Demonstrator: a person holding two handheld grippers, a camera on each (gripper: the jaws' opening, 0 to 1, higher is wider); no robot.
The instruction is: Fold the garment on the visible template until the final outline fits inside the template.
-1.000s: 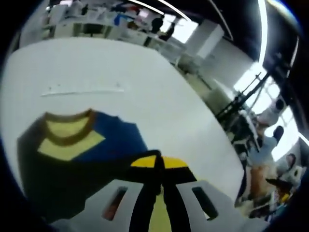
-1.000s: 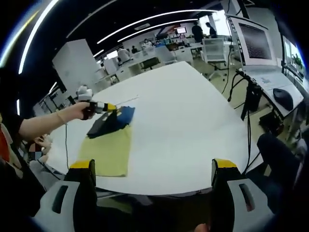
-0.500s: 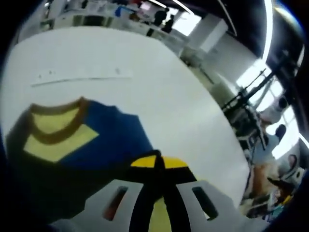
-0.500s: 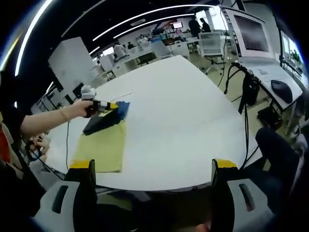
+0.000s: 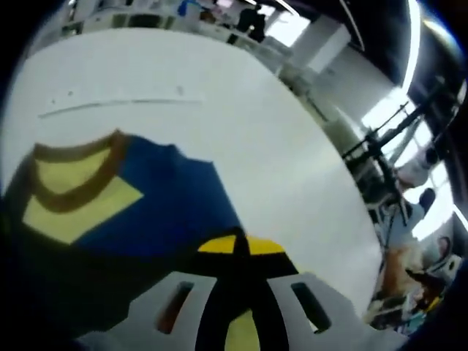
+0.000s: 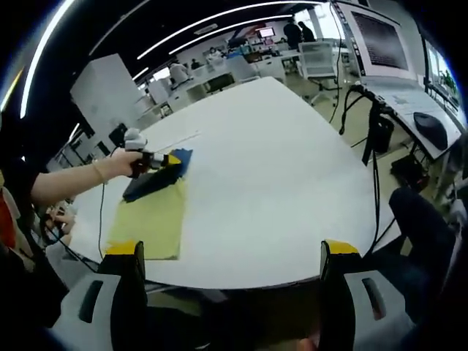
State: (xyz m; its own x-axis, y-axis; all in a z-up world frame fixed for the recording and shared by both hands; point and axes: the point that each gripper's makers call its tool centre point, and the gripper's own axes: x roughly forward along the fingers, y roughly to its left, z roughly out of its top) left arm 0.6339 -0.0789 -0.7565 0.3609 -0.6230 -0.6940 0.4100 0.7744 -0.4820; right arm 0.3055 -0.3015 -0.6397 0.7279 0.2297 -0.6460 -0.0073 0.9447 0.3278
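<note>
L gripper (image 5: 241,245) has its jaws clenched on the blue garment (image 5: 146,212), which lies on the white counter (image 5: 241,124) partly over the yellow template (image 6: 150,219). R gripper (image 6: 230,252) is off the near counter edge, jaws spread wide, nothing in them.

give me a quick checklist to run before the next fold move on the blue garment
1. Left gripper closed on the blue garment: ok, jaws meet at the tips over the cloth.
2. Right gripper free to help: ok, jaws wide apart, nothing between them, held off the near edge of the table.
3. Garment lying over the yellow template: ok, it covers the template's far end.
4. Outline fits inside the template: cannot tell, though blue cloth seems to reach past its far edge.
5. Garment and template both in sight: ok in the right gripper view.
6. Table around the fold free of obstacles: ok, only a thin strip lies beyond the garment.
</note>
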